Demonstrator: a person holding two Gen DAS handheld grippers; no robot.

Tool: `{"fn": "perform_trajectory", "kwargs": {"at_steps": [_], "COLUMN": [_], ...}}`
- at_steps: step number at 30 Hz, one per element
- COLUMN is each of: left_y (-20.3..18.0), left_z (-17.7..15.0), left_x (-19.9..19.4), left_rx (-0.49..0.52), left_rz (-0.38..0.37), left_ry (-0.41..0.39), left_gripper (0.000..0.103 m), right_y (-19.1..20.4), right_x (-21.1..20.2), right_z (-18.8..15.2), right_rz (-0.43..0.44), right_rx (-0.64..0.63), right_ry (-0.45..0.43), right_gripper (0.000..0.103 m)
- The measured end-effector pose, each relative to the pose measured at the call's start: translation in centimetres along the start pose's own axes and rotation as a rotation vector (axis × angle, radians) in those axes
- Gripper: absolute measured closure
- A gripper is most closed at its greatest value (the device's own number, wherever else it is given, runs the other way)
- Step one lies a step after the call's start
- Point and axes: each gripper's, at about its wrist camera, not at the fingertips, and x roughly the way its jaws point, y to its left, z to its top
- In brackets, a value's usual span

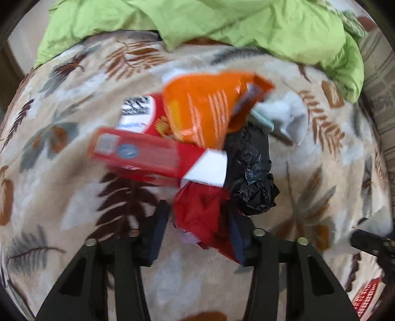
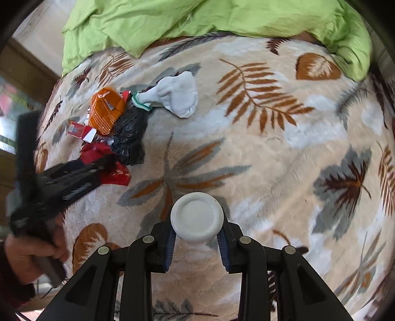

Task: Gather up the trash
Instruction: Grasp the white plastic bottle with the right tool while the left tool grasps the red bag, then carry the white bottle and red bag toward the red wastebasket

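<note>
A pile of trash lies on a leaf-patterned blanket (image 1: 74,192): an orange packet (image 1: 205,111), a red carton (image 1: 148,155), a black plastic bag (image 1: 249,172) and a crumpled red wrapper (image 1: 202,212). My left gripper (image 1: 200,237) is open with its fingers either side of the red wrapper. In the right wrist view the same pile shows at the left: orange packet (image 2: 106,111), black bag (image 2: 130,135), red wrapper (image 2: 111,168), with the left gripper (image 2: 74,177) over it. My right gripper (image 2: 196,239) is shut on a white round bottle (image 2: 196,219).
A white sock (image 2: 177,93) lies beside the pile, also seen in the left wrist view (image 1: 286,116). A crumpled green duvet (image 2: 197,22) covers the back of the bed. A wooden bed edge (image 2: 22,74) is at the far left.
</note>
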Motion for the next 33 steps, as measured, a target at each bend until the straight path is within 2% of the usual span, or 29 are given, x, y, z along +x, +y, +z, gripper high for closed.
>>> {"fn": "perform_trajectory", "kwargs": {"at_steps": [3, 5, 13, 25, 33], "left_y": [-0.6, -0.5, 0.3, 1.4, 2.9], "left_z": [0.0, -0.1, -3.0, -7.5, -9.0], "left_x": [0.0, -0.6, -6.8, -20.0, -25.7], "left_rx": [0.03, 0.033, 0.024, 0.195, 0.276], "left_rz": [0.0, -0.024, -0.103, -0.175, -0.225], "left_ry": [-0.013, -0.009, -0.037, -0.131, -0.161], "left_gripper": [0.073, 0.077, 0.077, 0.077, 0.077], "right_y": [0.3, 0.5, 2.5, 7.3, 10.9], "right_x": [-0.2, -0.7, -3.6, -9.7, -15.3], "right_z": [-0.5, -0.6, -1.4, -6.7, -9.9], "right_rz": [0.008, 0.015, 0.026, 0.03, 0.009], "right_rx": [0.015, 0.025, 0.026, 0.067, 0.105], "right_ry": [-0.006, -0.012, -0.042, -0.044, -0.114], "right_gripper": [0.071, 0.071, 0.071, 0.071, 0.071]}}
